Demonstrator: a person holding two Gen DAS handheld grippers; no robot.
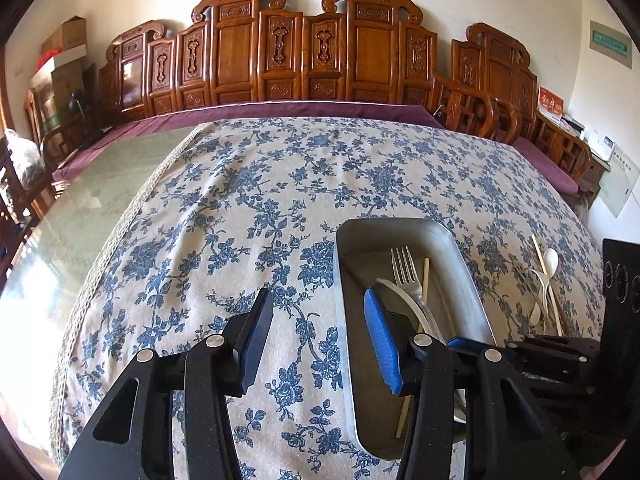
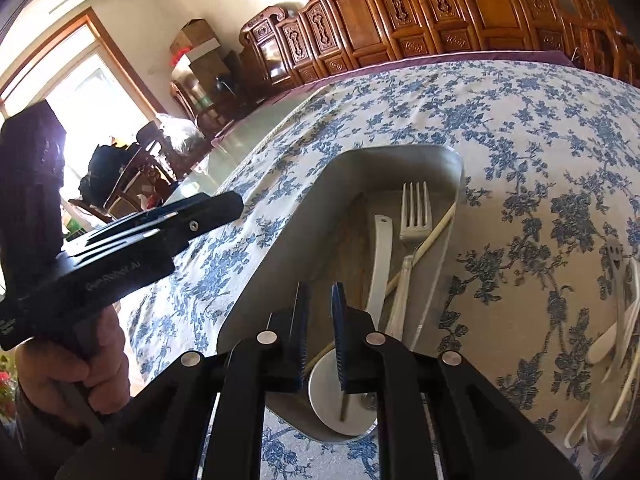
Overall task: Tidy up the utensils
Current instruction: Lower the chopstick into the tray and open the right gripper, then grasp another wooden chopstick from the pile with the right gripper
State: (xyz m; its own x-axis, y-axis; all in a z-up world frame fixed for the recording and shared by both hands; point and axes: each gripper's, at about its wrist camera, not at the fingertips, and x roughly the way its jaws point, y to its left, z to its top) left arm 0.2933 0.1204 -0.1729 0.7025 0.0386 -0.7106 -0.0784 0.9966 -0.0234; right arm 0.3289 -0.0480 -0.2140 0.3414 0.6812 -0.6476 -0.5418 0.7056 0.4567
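A metal tray (image 1: 344, 280) (image 2: 280, 240) lies on the blue floral tablecloth. In it lie a metal fork (image 1: 404, 268) (image 2: 414, 216), a white spoon (image 2: 380, 256) and a wooden chopstick (image 1: 425, 276) (image 2: 434, 232). My left gripper (image 1: 316, 336) is open and empty, straddling the tray's left wall. My right gripper (image 2: 320, 332) hovers over the tray's near end, jaws a narrow gap apart with nothing between them. Loose white spoons and chopsticks (image 1: 546, 284) (image 2: 612, 340) lie on the cloth right of the tray.
The left gripper body (image 2: 100, 256) and the hand holding it show at the left of the right wrist view. Bare glass table top (image 1: 80, 208) lies left of the cloth. Carved wooden chairs (image 1: 312, 52) line the far side.
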